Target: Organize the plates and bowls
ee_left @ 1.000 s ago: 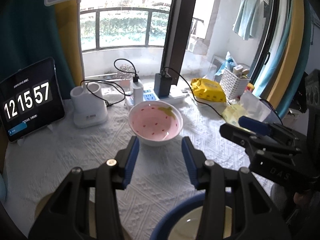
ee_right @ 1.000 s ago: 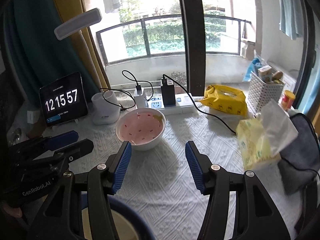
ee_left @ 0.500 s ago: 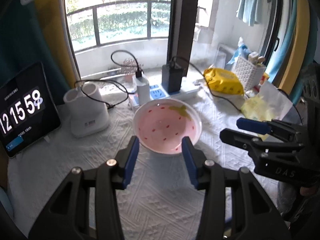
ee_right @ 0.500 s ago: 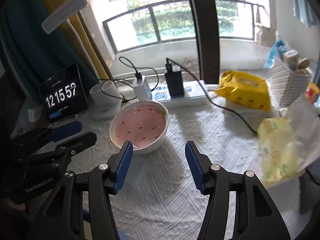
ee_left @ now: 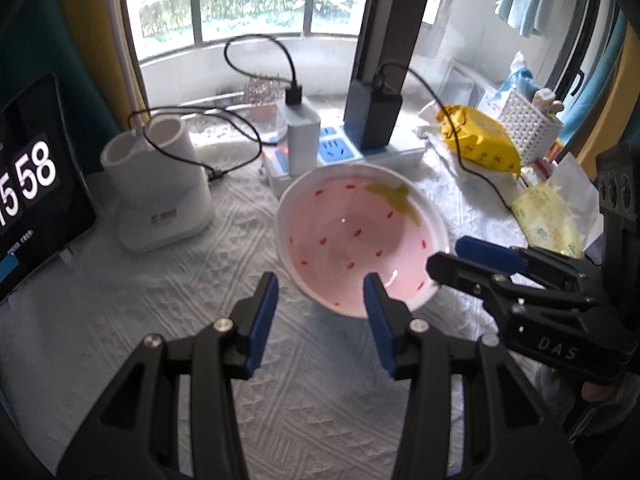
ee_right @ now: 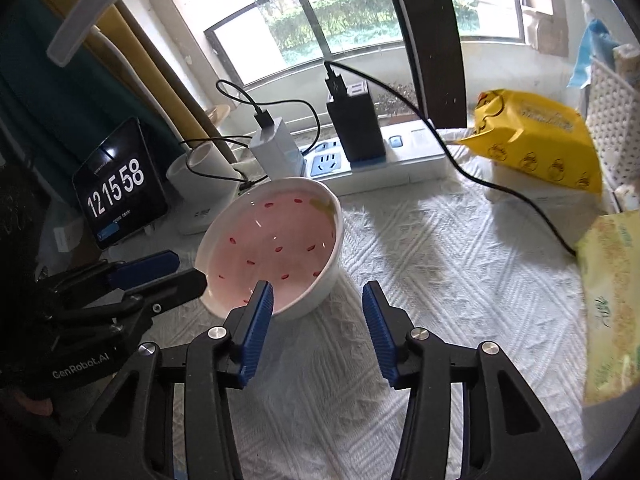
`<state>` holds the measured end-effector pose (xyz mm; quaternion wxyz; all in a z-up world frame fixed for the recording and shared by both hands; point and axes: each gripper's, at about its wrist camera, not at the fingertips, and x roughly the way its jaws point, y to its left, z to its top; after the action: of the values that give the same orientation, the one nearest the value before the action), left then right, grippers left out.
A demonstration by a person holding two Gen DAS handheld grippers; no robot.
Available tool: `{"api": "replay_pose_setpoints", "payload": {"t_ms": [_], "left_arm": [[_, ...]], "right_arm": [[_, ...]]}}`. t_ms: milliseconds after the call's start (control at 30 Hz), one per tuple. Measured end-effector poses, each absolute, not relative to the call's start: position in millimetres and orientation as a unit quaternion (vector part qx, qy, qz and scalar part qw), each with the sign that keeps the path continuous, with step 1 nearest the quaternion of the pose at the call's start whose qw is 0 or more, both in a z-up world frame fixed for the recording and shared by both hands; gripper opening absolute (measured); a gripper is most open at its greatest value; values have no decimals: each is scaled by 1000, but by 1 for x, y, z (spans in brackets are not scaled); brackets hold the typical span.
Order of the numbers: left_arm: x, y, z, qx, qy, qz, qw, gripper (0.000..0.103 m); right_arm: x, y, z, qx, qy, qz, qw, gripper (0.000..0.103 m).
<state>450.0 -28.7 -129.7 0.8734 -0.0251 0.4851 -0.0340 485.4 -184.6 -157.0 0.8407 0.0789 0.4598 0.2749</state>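
Note:
A white bowl (ee_left: 356, 236) with a pink strawberry-pattern inside sits on the white textured cloth (ee_left: 168, 312); it also shows in the right wrist view (ee_right: 276, 244). My left gripper (ee_left: 320, 300) is open, its right finger at the bowl's near rim. My right gripper (ee_right: 318, 308) is open, its left finger over the bowl's near right rim. Each gripper shows in the other's view: the right one (ee_left: 472, 256) at the bowl's right edge, the left one (ee_right: 160, 276) at its left edge.
A power strip (ee_right: 380, 160) with chargers and cables lies behind the bowl. A tablet clock (ee_right: 116, 188) and a white holder (ee_left: 156, 184) stand left. A yellow pack (ee_right: 536, 136), a tissue pack (ee_right: 612, 300) and a white basket (ee_left: 528, 128) are right.
Both grippers have moved forward and down toward the bowl, which now fills more of each view. The blue-rimmed dish at the bottom edge has dropped out of view.

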Motion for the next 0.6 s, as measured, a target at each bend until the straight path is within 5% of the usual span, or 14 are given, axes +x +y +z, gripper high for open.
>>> {"api": "replay_pose_setpoints", "payload": {"t_ms": [600], "left_arm": [[458,-34,-152,-24,501,-51,864,38]], "right_arm": [[502,-168,-181,78,480,278,828,25]]}}
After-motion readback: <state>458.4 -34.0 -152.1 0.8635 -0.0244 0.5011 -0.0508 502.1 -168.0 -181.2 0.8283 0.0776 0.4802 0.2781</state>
